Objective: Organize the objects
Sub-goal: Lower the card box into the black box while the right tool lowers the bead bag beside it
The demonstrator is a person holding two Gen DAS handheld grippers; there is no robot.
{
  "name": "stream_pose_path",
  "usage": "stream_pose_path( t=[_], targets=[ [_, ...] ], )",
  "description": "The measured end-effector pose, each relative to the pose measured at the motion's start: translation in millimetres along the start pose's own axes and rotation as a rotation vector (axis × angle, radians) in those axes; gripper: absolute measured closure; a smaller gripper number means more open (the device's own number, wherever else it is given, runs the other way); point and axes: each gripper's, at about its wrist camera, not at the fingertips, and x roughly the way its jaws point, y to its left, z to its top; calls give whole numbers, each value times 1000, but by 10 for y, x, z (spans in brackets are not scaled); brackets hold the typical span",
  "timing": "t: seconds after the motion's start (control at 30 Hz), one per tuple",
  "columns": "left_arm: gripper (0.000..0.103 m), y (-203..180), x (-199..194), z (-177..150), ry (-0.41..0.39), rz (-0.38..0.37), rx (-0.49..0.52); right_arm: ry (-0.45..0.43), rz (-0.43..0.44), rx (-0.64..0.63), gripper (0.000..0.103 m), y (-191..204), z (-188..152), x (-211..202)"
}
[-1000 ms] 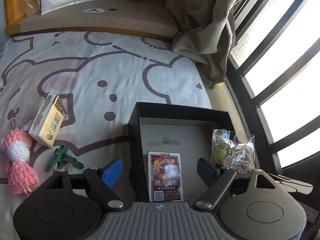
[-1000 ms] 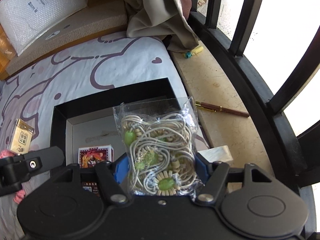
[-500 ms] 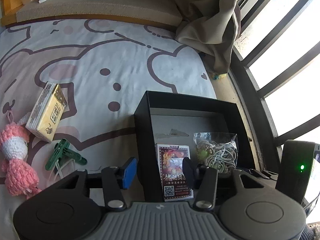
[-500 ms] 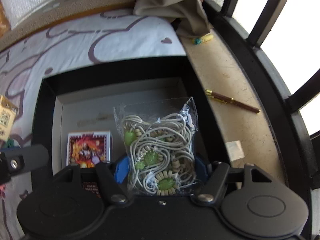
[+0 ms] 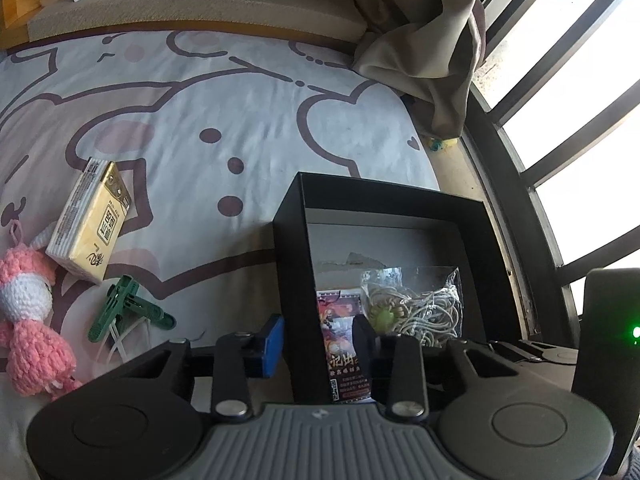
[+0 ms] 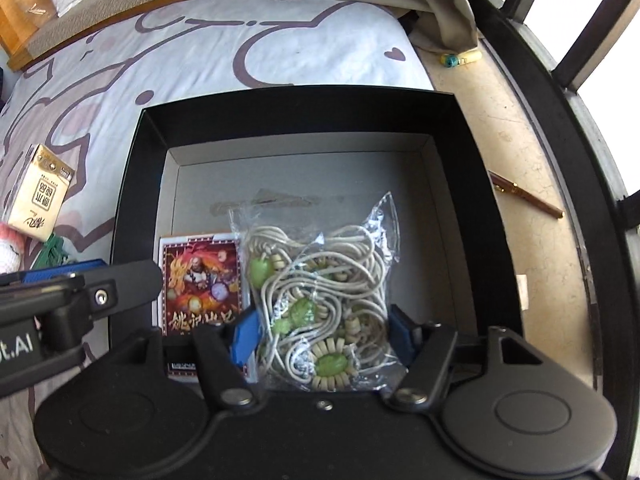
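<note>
Right wrist view: my right gripper [image 6: 322, 338] pinches the clear plastic bag of cream cord and green beads [image 6: 320, 300] low inside the black open box [image 6: 280, 114] near the bed's window edge. Left gripper [image 5: 318, 344] fingers straddle the box's left wall, clamping it. Bag judged light, limp, slippery; hold the bulky bottom.

Clear bag of beaded cords [image 6: 320, 300] beside card pack [image 6: 200, 280] inside black box [image 6: 296, 108].
</note>
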Motion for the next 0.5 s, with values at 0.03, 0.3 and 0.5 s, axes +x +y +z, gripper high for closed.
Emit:
stream_pose_path(
  t=[0.03,0.3,0.5],
  targets=[
    [66,-10,-6,-1,0,-2,3,-2,1,0,36,-2,-2,-3],
    [66,-65,-22,-14,2,11,18,-8,3,7,23,-47,0,-74],
    [67,-126,-99,-27,-7,22,30,-20,14,16,23,-103,0,-184]
  ],
)
